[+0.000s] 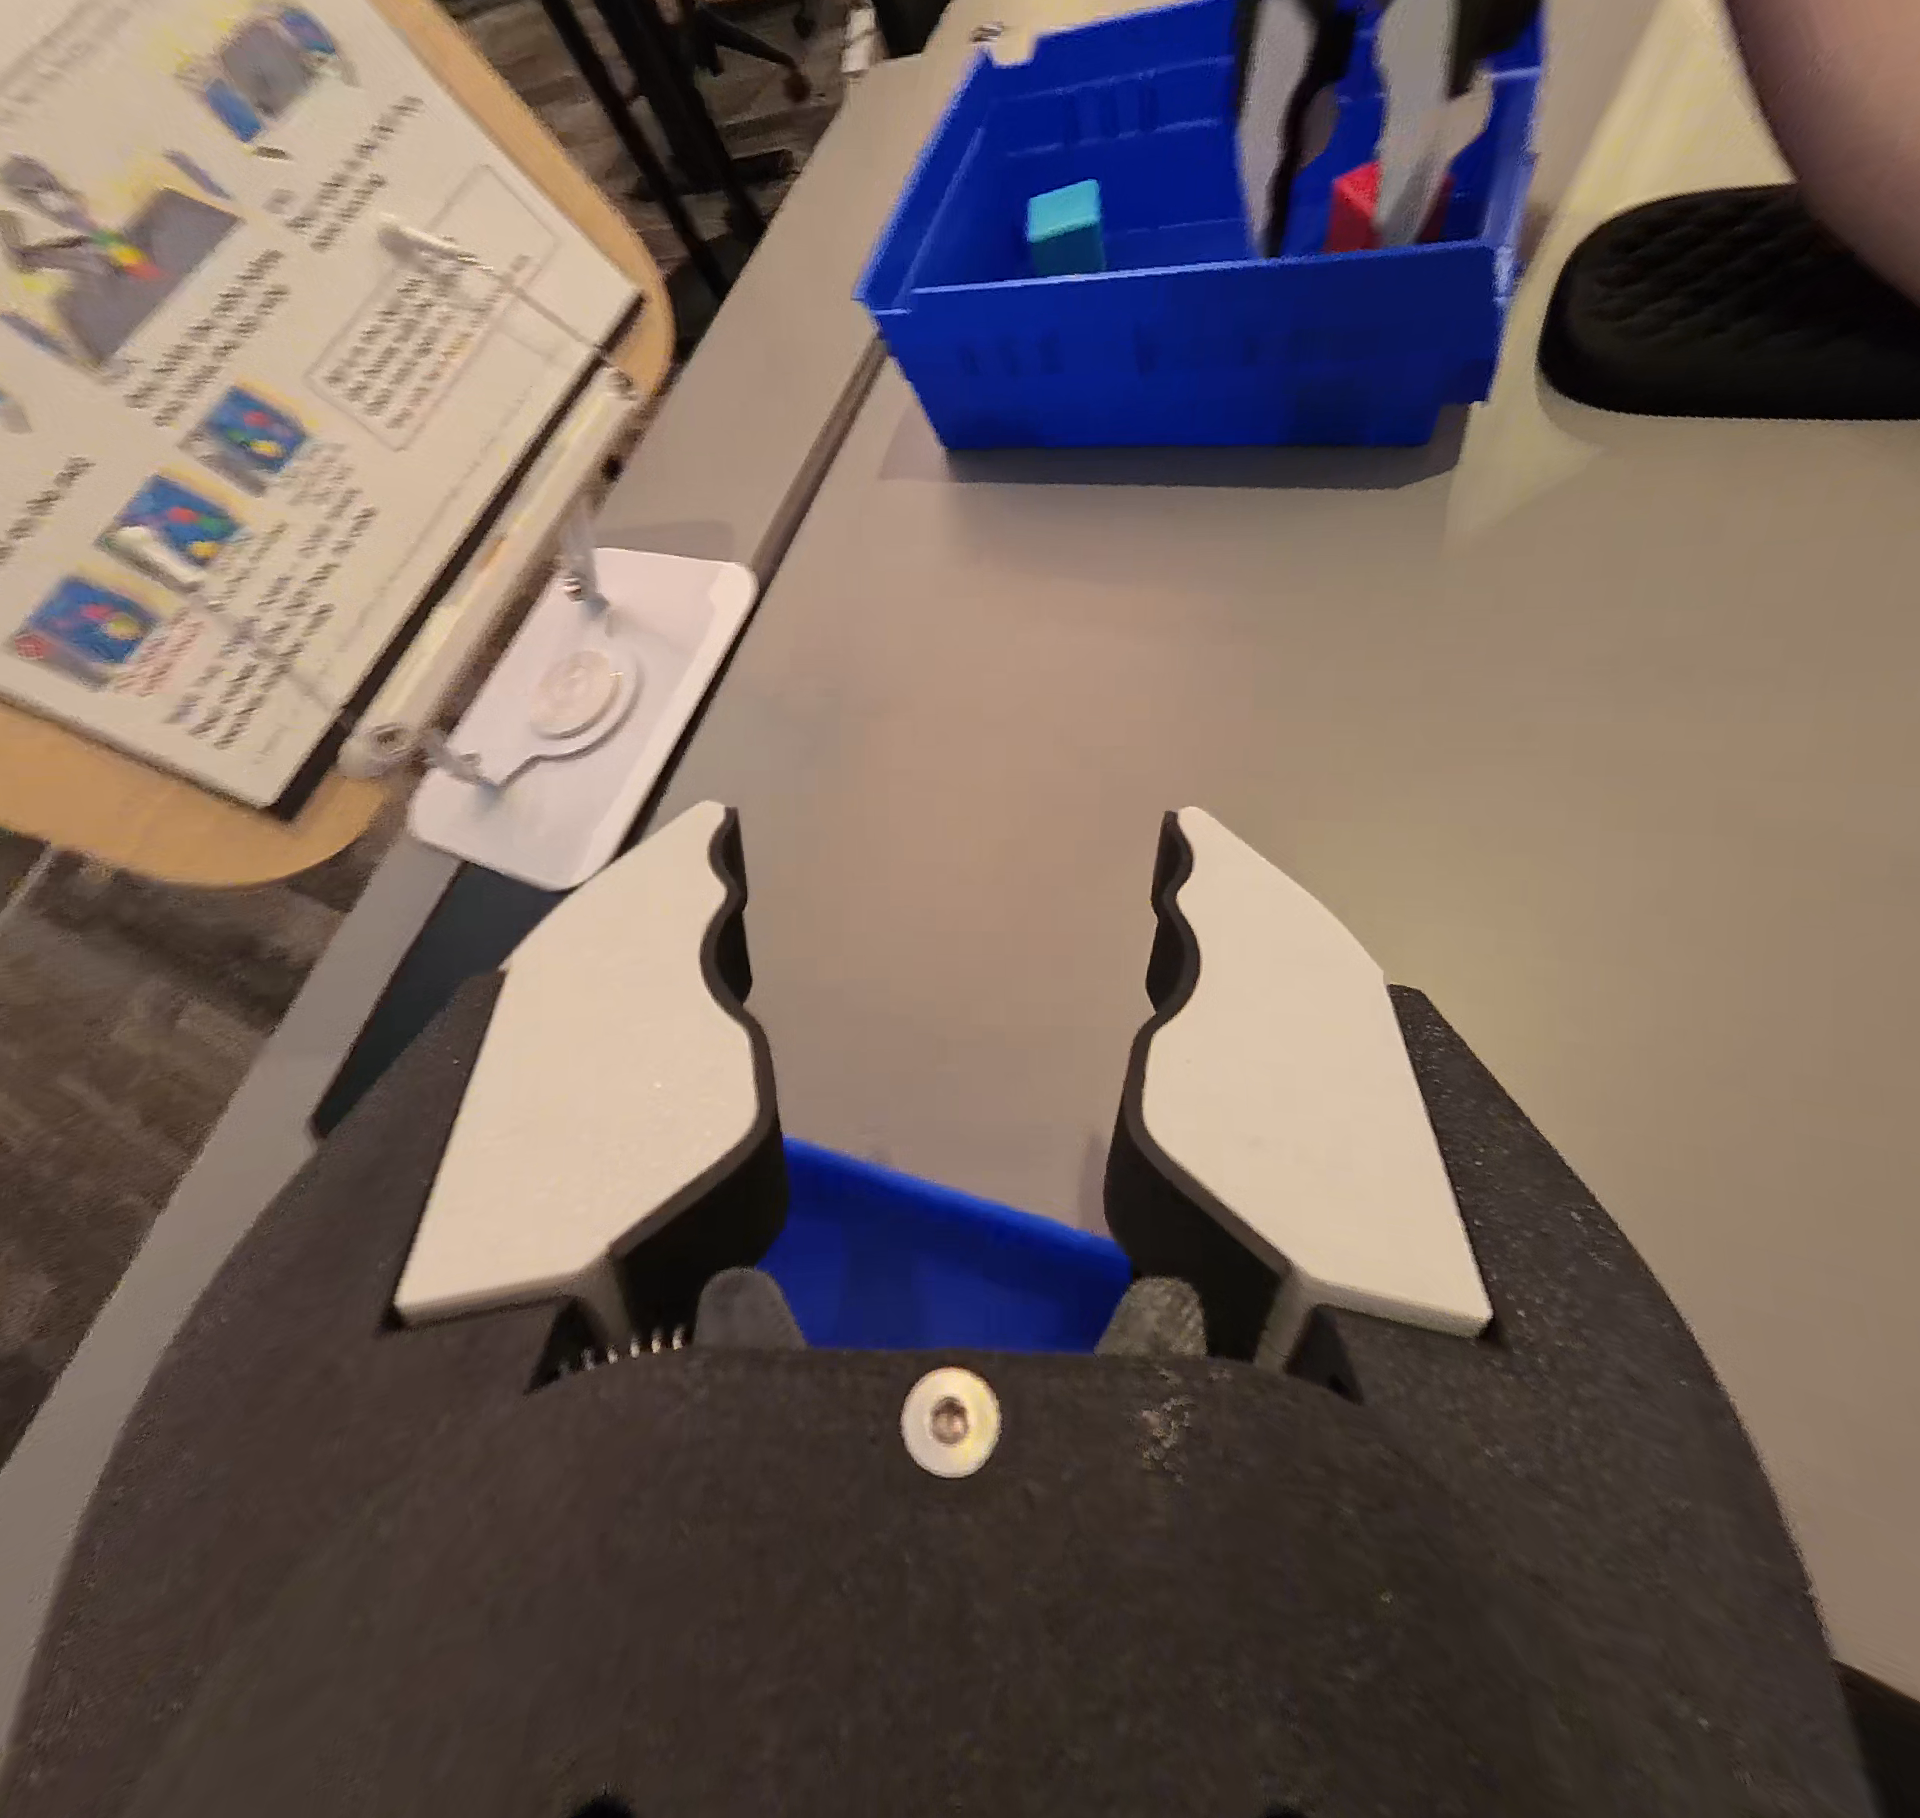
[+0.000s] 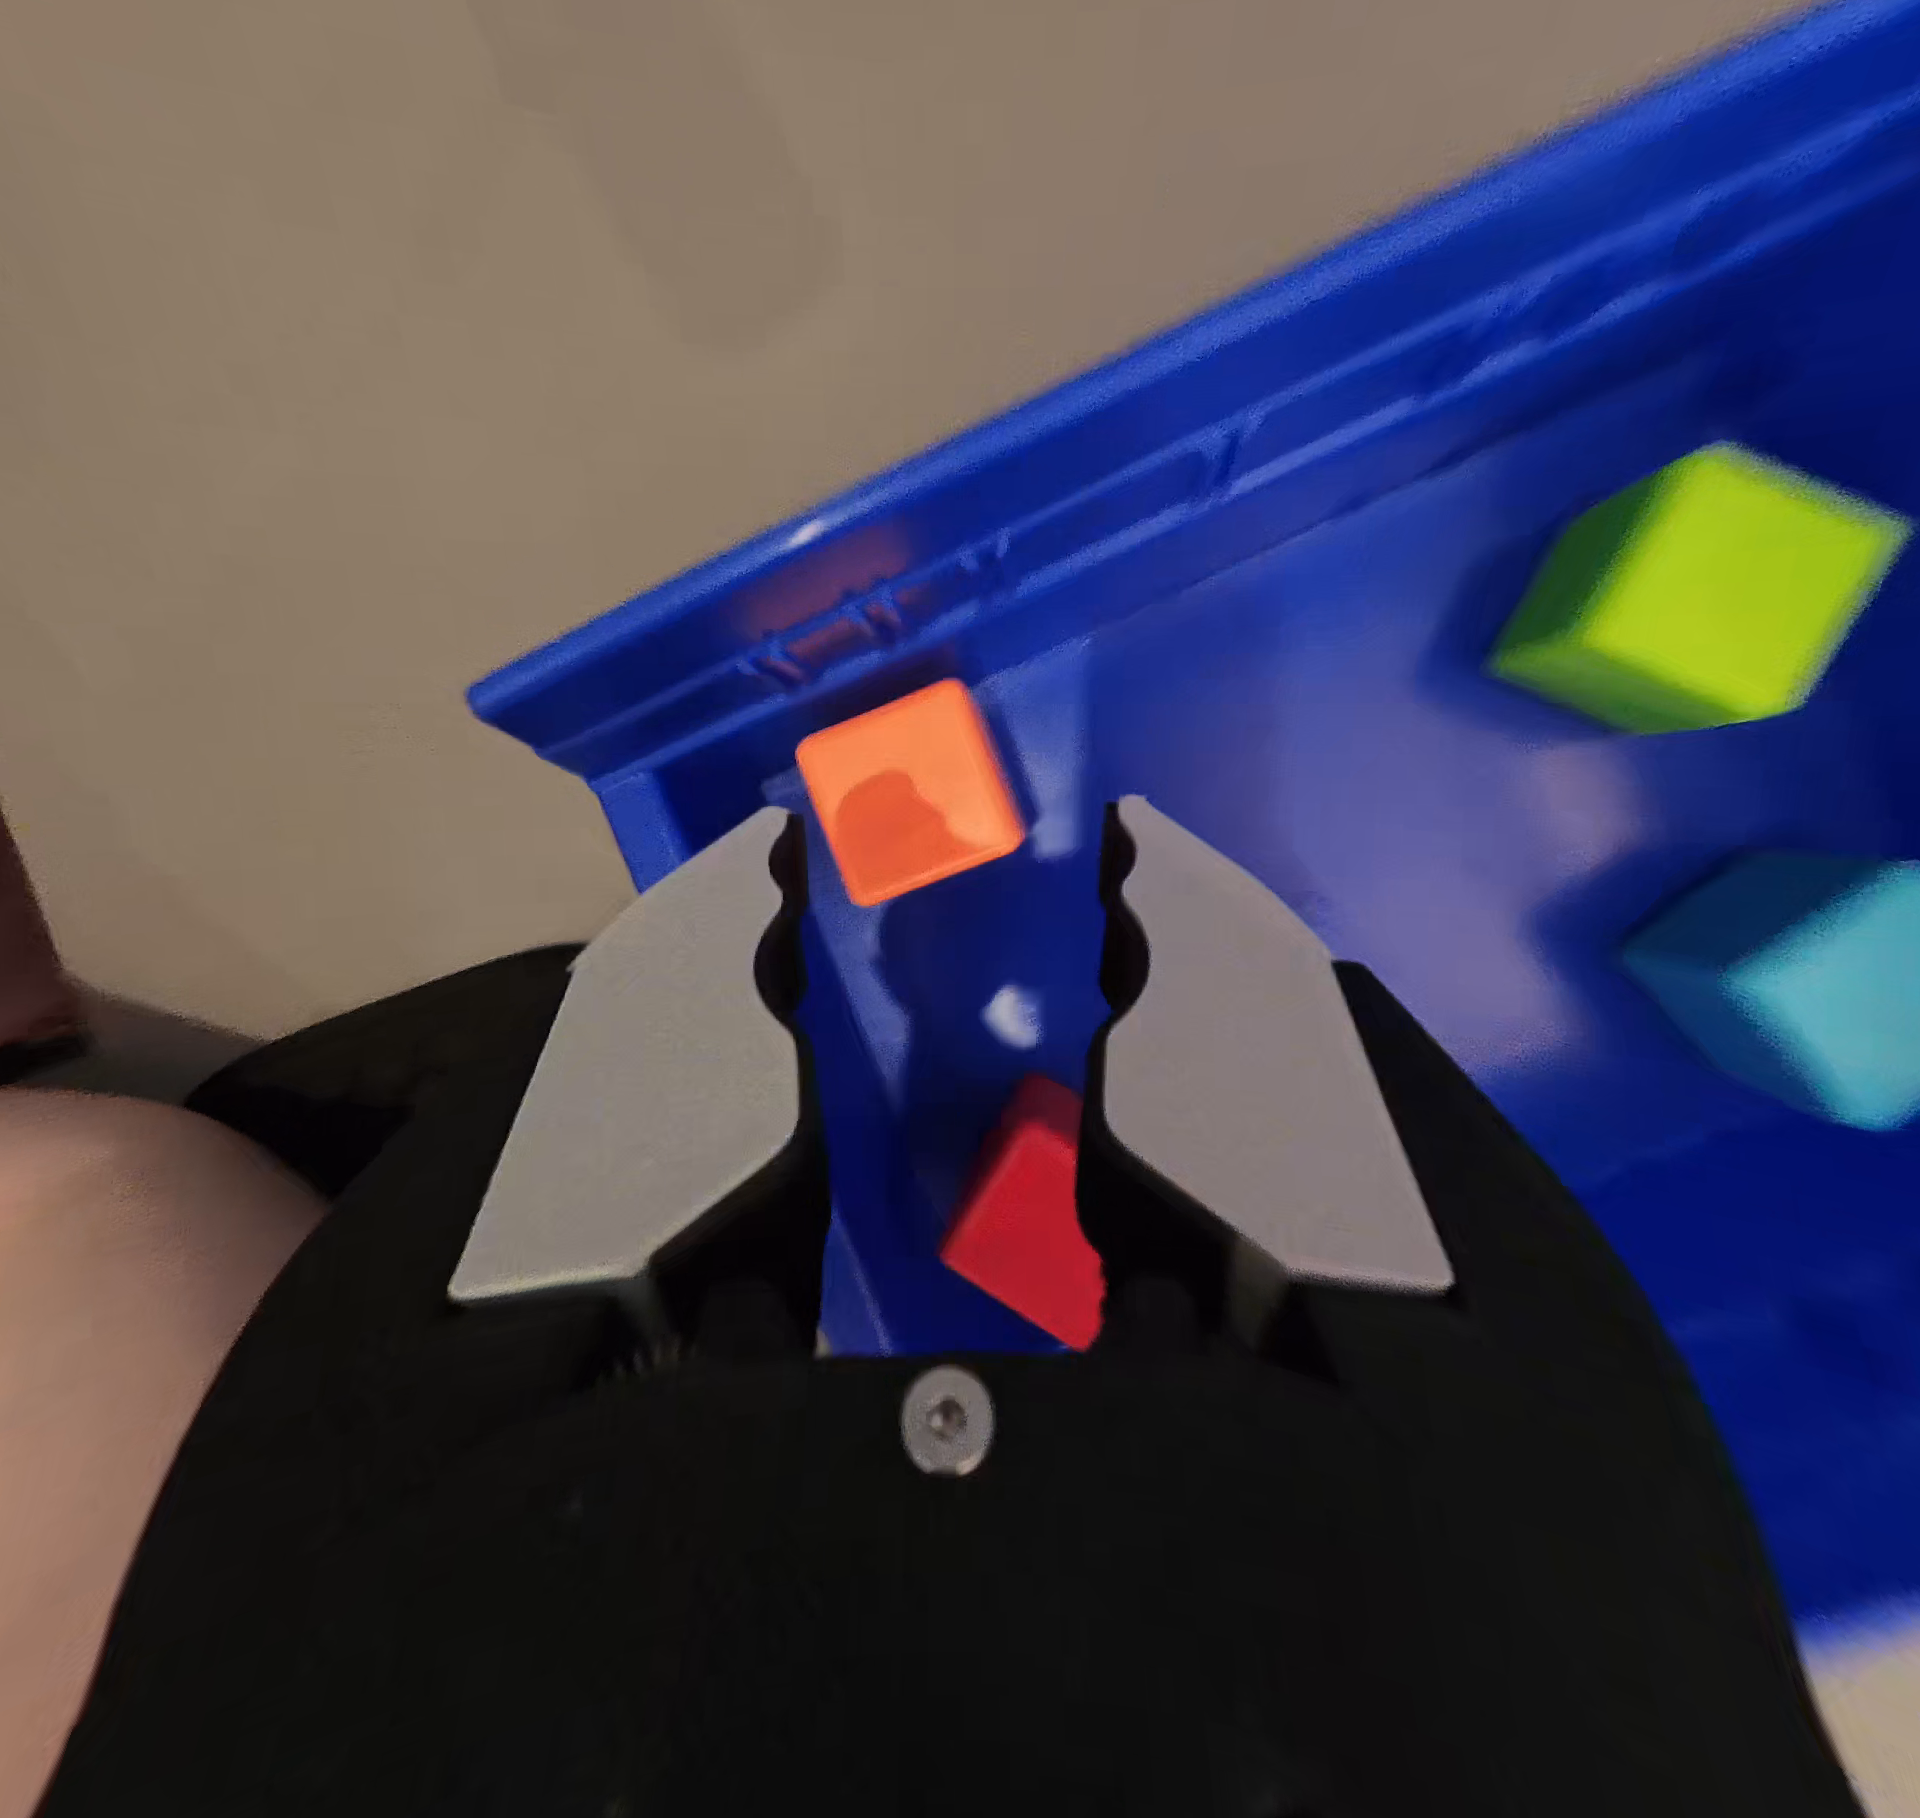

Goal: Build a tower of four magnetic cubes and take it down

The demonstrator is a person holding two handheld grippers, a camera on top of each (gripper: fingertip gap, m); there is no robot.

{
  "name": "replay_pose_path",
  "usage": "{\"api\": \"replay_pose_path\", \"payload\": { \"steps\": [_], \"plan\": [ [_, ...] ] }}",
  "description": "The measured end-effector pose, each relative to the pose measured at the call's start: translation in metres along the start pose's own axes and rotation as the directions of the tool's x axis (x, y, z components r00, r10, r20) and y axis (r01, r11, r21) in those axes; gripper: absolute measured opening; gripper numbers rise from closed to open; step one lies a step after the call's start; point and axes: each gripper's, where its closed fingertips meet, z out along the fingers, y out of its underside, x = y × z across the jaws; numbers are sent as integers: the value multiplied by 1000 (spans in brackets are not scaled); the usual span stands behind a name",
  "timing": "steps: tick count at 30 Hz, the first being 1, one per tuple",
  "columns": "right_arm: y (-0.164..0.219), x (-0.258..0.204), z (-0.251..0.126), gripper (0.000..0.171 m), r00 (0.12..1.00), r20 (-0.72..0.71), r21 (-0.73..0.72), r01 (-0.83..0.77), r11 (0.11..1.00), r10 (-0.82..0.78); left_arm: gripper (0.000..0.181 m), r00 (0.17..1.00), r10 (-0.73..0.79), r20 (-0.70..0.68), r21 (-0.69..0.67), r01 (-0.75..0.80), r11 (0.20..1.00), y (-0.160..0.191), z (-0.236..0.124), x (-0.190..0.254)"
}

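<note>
Right wrist view shows my right gripper [image 2: 951, 838] lowered into the blue bin [image 2: 1299, 438], jaws apart and holding nothing, framing the orange cube [image 2: 909, 792] in its corner for pickup, while my left gripper [image 1: 951, 859] waits wide over the worktop [image 1: 1143, 677].

Printed sheet [image 1: 260, 334]: carries blocks of printed text beside small colour pictures; lies on a tan board off the tabletop's left edge; the print is too blurred to read.
Blue bin [image 1: 1195, 345]: no legible marking.
Cubes: no markings visible.
</note>
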Motion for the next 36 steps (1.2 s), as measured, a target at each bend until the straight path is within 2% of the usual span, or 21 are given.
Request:
{"api": "replay_pose_path", "payload": {
  "steps": [1,3,4,6,8,9,11,13,15,17,21,22,24,26,30,32,33,34,36],
  "plan": [
    [-10,5,-16,55,997,-74,80,40,996,-34,76,999,-13,48,11,12,1000,0,-9,-9],
    [-28,33,-61,53,942,-335,240,109,965,-23,78,981,-89,173,50,81,995,3,-35,-35],
    [-33,52,-89,49,887,-458,322,106,941,57,81,951,-158,266,71,145,987,9,-51,-54],
    [-18,90,-141,48,730,-594,474,-22,880,338,89,827,-297,478,86,292,952,41,-88,-97],
    [24,117,-163,48,550,-617,538,-228,812,563,97,658,-373,654,83,428,900,88,-126,-130],
    [42,123,-161,48,506,-604,539,-311,783,616,97,583,-389,713,86,478,874,109,-144,-140],
    [67,127,-138,43,494,-535,509,-459,728,686,94,447,-428,785,123,565,816,144,-175,-151],
    [83,127,-111,37,477,-420,470,-613,635,772,78,331,-484,810,159,670,725,177,-195,-149],
    [97,130,-96,36,413,-375,438,-710,551,830,77,268,-548,792,182,754,631,203,-196,-145],
    [104,128,-83,34,405,-364,383,-756,531,839,75,247,-584,773,184,794,579,221,-192,-144],
    [117,116,-62,19,417,-403,225,-818,530,815,79,247,-596,764,73,885,461,251,-174,-128],
    [115,114,-58,8,424,-388,211,-823,527,818,78,263,-630,731,34,907,419,254,-162,-121],
    [113,116,-54,6,413,-385,202,-834,513,825,77,282,-680,677,-16,930,368,257,-142,-113],
    [114,116,-53,5,403,-410,189,-840,509,818,74,293,-668,684,-60,936,348,265,-133,-111],
    [113,114,-52,5,396,-446,169,-843,510,802,55,342,-623,703,-198,936,291,281,-118,-98],
    [109,110,-49,5,413,-438,146,-843,517,798,22,381,-625,681,-270,925,269,284,-105,-89],
    [106,107,-46,6,431,-436,129,-839,529,790,19,388,-614,687,-298,921,249,287,-100,-86],
    [102,105,-44,5,446,-433,113,-835,539,783,8,397,-583,709,-326,918,227,290,-98,-85],
    [93,101,-38,5,473,-429,86,-827,556,770,7,429,-582,690,-358,902,240,280,-83,-83]
  ]
}}
